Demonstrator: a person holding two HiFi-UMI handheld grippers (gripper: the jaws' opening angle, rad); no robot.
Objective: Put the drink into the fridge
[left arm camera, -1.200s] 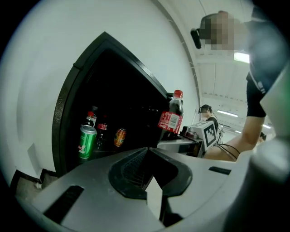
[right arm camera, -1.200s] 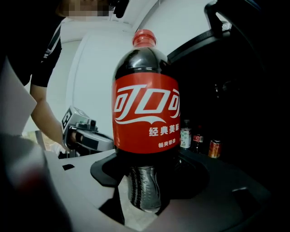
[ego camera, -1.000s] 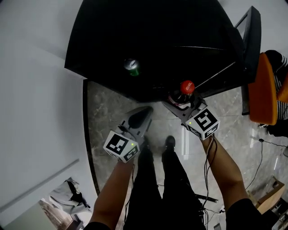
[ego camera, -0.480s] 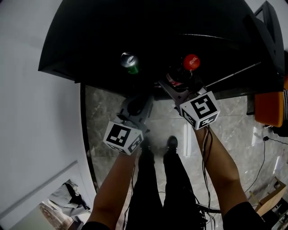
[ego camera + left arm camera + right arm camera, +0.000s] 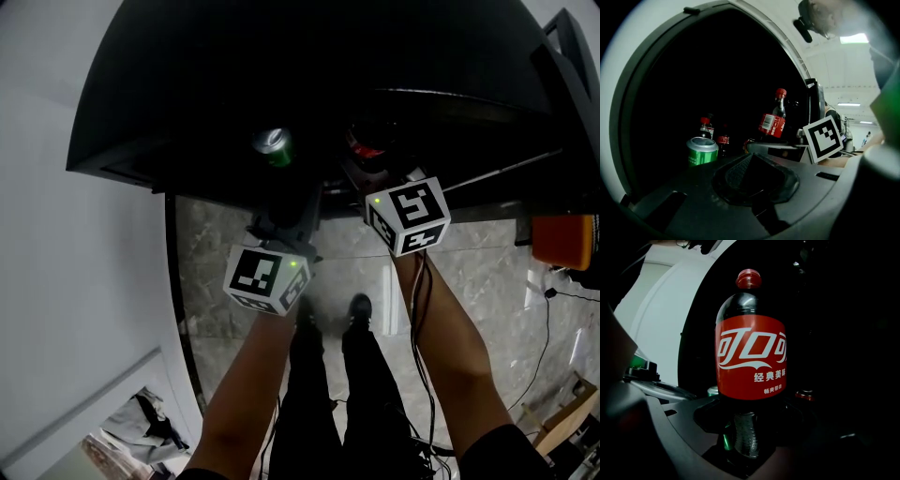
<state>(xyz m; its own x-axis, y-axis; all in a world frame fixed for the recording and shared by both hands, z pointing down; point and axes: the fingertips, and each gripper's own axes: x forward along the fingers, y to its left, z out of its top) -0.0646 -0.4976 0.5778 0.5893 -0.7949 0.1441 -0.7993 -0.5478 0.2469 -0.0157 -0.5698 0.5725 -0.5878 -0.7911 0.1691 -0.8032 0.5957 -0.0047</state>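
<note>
A cola bottle (image 5: 751, 357) with a red label and red cap stands upright in my right gripper (image 5: 745, 427), which is shut on its lower body. In the head view the bottle (image 5: 367, 148) is inside the fridge's dark opening (image 5: 309, 84), ahead of the right gripper (image 5: 370, 167). A green can (image 5: 274, 146) stands on the fridge shelf, to the left of the bottle. My left gripper (image 5: 752, 161) is shut with nothing in it, just in front of the can (image 5: 702, 151). From the left gripper view the held bottle (image 5: 773, 119) is tilted slightly.
More cola bottles (image 5: 705, 127) stand deeper in the fridge, and a red cap (image 5: 805, 394) shows to the right of the held bottle. The fridge door (image 5: 572, 56) hangs open at the right. An orange chair (image 5: 562, 239) stands on the marble floor (image 5: 216, 253).
Both grippers have moved forward towards the fridge. The cola bottle has gone from the opening's edge into the dark interior, its cap now lost in shadow in the head view.
</note>
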